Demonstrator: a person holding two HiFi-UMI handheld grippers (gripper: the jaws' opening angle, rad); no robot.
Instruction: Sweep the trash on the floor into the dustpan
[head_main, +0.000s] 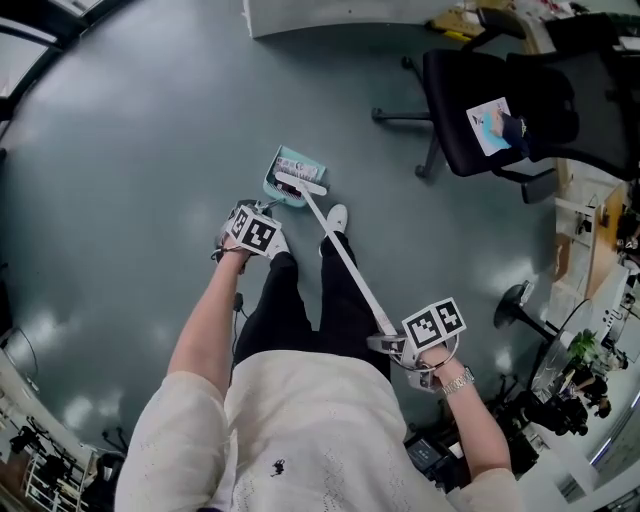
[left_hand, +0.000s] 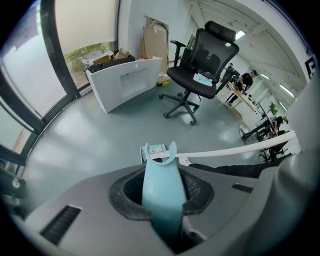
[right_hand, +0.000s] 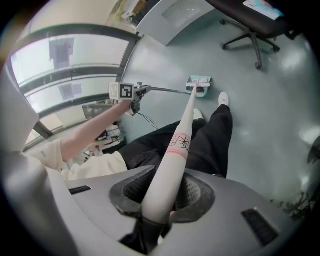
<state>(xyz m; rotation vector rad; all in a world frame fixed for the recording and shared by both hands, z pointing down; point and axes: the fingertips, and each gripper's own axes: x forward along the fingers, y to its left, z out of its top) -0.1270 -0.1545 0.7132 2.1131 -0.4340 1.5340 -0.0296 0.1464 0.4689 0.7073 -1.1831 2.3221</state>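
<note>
The grey-blue floor (head_main: 150, 150) takes up most of the room, glossy and catching the light; a white curved worktop (left_hand: 125, 82) stands against the far windows with boxes piled on it; a black office chair (head_main: 470, 110) sits off to the person's right, well apart from the sweeping, with a printed paper (head_main: 490, 125) on its seat.

The person (head_main: 300, 430) stands in a pale top and black trousers (head_main: 290, 310), one white shoe (head_main: 337, 216) planted just beside the pan.

The broom (head_main: 345, 260) runs as a long white stick from the right hand, slanting down across the legs to the floor; its head lies across the mouth of the dustpan (head_main: 290, 175), touching it; there is a red band and a black mark partway up the stick.

The dustpan is pale teal and rests on the floor just ahead of the feet, a little to the person's left of the white shoe; its tall handle rises to the left hand.

The left tool (left_hand: 162, 200) is clamped on that teal handle, which stands between its jaws; the right tool (right_hand: 160, 200) is clamped round the thick end of the broom stick.

Something small and pale with print (left_hand: 157, 149) shows inside the pan behind the broom head; I cannot tell whether it is trash or a label.
</note>
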